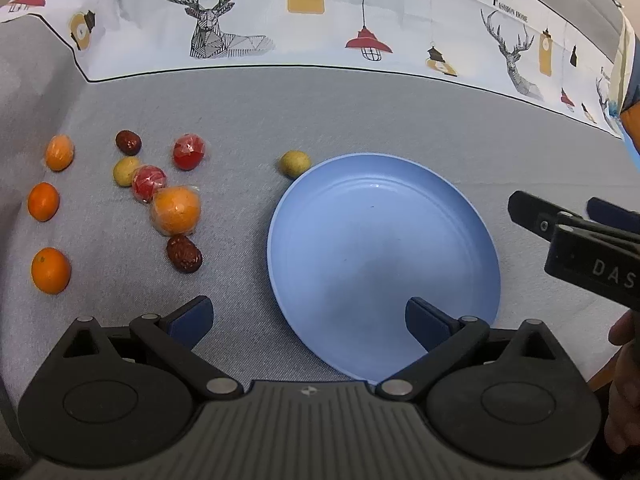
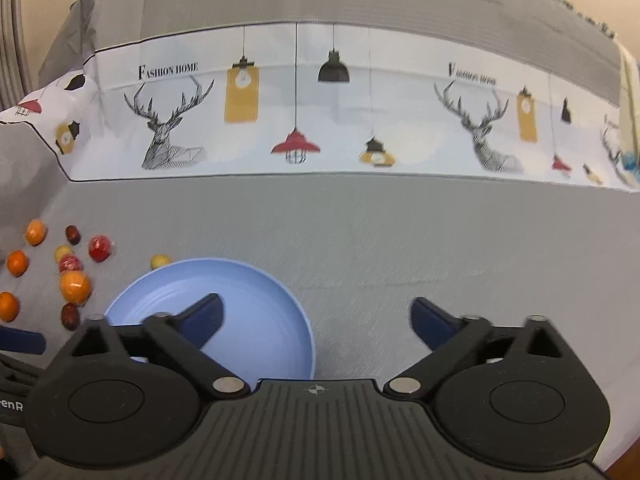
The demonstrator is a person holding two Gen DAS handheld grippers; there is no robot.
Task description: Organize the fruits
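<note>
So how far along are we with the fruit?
Nothing is done: the blue plate holds no fruit. Nothing is in hand: the left gripper and right gripper are both open. All the fruit is left, like the wrapped orange, lying on the grey cloth.

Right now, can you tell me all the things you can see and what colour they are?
Plate: one, light blue, empty, right of the fruit.
Oranges: four, orange; three along the left edge, one wrapped in the cluster.
Red wrapped fruits: two, red, in the cluster.
Dark red dates: two, one at the cluster's near end, one at its far end.
Yellow fruits: two, pale yellow; one touching the plate's rim, one in the cluster.
Tablecloth: one, grey with a deer-and-lamp border.
Left tongs: open, empty.
Right tongs: open, empty.
</note>
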